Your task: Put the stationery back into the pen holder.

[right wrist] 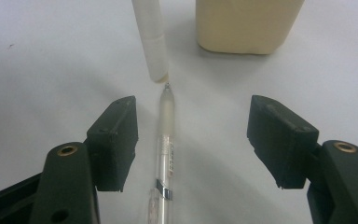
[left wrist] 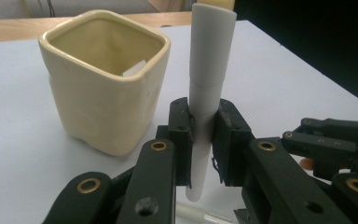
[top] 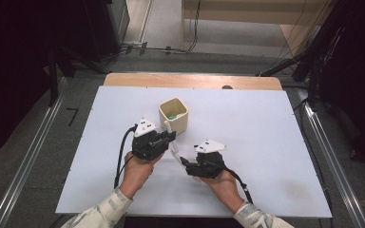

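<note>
My left gripper [left wrist: 204, 135] is shut on a white tube-like pen cap [left wrist: 207, 79], holding it upright just right of a cream square cup [left wrist: 107, 84]. In the high view the left gripper [top: 170, 137] sits just in front of the cup [top: 173, 114]. My right gripper [right wrist: 193, 140] is open, its jaws wide on either side of a clear-and-white pen [right wrist: 166, 135] that lies on the table untouched. The pen's tip almost meets the lower end of the cap [right wrist: 151, 42]. In the high view the right gripper [top: 184, 161] points toward the left one.
A white sheet [top: 266, 142] covers the table, with a wooden strip [top: 195, 80] along the far edge. Something small lies inside the cup [left wrist: 135, 69]. Dark stands and cables flank the table.
</note>
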Tool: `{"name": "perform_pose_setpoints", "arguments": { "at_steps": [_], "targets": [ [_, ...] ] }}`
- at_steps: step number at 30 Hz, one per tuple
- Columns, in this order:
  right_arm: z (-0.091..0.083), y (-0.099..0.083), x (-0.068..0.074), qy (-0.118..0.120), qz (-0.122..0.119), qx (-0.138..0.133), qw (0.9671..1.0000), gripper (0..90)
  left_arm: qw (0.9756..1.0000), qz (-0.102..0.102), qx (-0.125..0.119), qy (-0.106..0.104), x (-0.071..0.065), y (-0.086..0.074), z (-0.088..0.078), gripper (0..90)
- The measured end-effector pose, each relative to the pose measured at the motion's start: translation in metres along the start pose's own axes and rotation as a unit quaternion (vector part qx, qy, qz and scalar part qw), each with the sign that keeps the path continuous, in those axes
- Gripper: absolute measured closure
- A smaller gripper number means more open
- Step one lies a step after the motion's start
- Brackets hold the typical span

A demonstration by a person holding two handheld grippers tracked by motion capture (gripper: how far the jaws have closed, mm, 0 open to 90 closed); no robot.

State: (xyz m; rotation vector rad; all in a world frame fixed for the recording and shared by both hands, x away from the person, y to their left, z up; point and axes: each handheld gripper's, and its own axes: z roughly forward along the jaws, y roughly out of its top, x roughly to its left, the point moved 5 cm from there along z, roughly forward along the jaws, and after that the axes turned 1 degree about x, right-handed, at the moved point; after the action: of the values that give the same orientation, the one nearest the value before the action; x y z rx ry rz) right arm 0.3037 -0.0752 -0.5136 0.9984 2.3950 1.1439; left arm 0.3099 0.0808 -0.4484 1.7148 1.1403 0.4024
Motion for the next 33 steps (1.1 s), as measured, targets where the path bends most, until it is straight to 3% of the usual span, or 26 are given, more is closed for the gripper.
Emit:
{"name": "perform_pose_setpoints", "arguments": {
  "at_steps": [33],
  "targets": [
    [0.002,-0.002,0.000,0.009,0.007,0.009,0.9999,31.9,0.9982,-0.012,-0.058,0.002,0.010,0.044,-0.012,79.6]
  ]
}}
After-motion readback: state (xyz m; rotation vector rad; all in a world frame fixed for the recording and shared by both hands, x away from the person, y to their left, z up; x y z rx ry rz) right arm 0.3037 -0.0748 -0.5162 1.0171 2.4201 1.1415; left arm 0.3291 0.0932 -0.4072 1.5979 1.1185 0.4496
